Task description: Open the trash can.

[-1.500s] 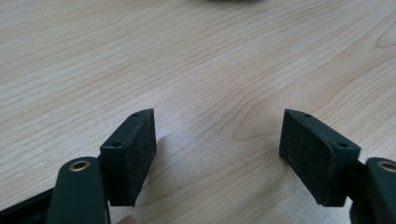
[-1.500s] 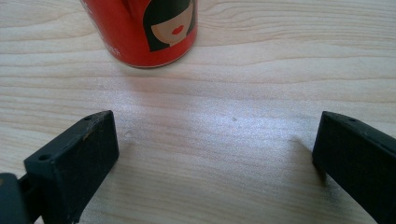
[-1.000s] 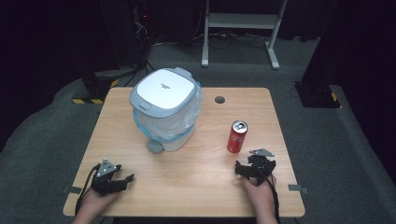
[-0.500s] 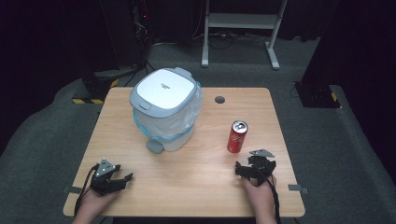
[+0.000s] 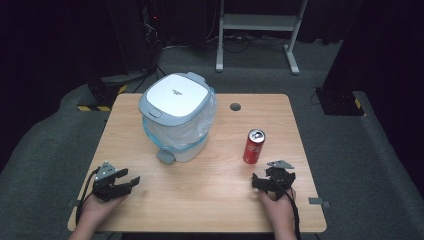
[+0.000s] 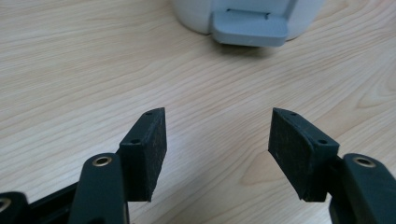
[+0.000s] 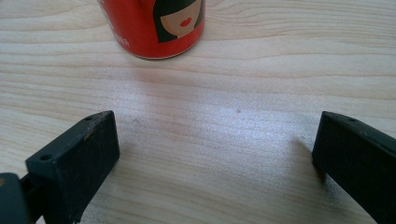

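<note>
Left gripper point(image 5: 131, 181) jaws just narrowed, nothing between; right gripper point(image 5: 261, 181) unmoved

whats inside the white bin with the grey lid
The white plastic pedal bin holds a clear plastic liner bag, which puffs out beneath the shut grey and white lid. The lid and the cloudy bag cover the inside, so any contents cannot be seen.

The desk point(image 5: 210, 200) has a light wood top with a round cable hole point(image 5: 235, 106) near its far edge. A lidded bin point(image 5: 176, 117) with a plastic liner stands left of centre. A red can point(image 5: 254, 146) stands upright to its right, well apart.
</note>
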